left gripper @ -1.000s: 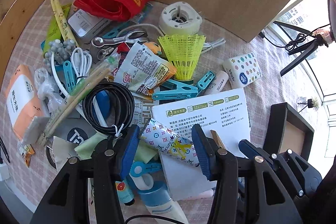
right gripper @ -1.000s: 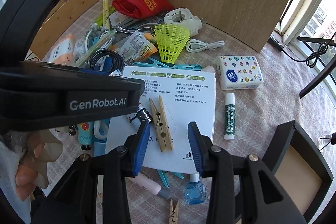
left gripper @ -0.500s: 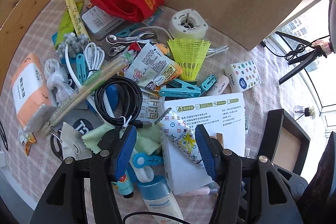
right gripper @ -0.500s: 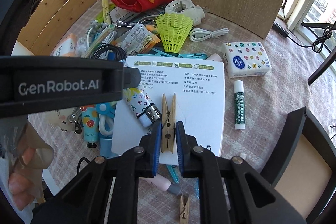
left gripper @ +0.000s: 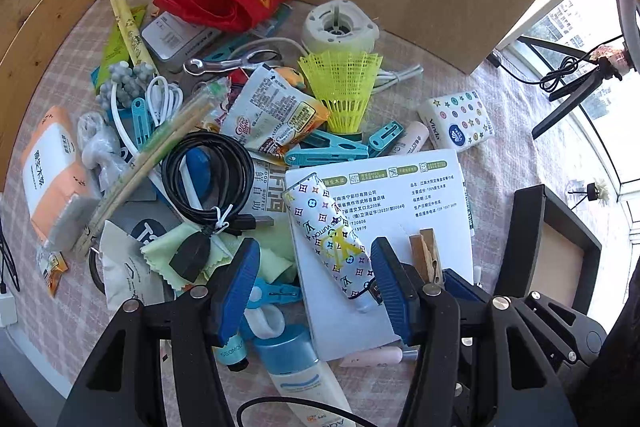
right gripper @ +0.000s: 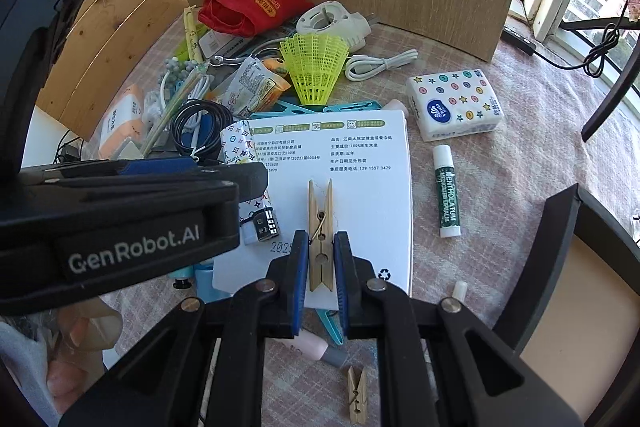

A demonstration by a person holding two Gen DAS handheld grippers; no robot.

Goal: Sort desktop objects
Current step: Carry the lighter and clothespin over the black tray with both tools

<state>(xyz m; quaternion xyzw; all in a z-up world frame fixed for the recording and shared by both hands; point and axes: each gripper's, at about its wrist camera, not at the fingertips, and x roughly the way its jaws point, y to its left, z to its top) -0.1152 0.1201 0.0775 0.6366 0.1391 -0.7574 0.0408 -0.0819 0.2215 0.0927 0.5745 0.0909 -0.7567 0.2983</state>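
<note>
- Right gripper (right gripper: 321,269): jaws have just closed onto the wooden clothespin (right gripper: 320,231), blue pads pressing its two flanks at the tail end, presumably to lift it off for sorting
- Wooden clothespin: pale wood, two tapered legs joined by a wire spring, lying flat on the white tissue pack (right gripper: 372,203), legs pointing away from the gripper
- Left gripper (left gripper: 316,287): jaws wide, either side of the patterned tube (left gripper: 326,239) without pressing it; likely the next pick
- Patterned tube: white with coloured monogram print, slanted across the pack's left edge
- Black tray (right gripper: 560,263): at right, a probable destination
- Second clothespin (right gripper: 357,395): on the cloth, near edge
</note>
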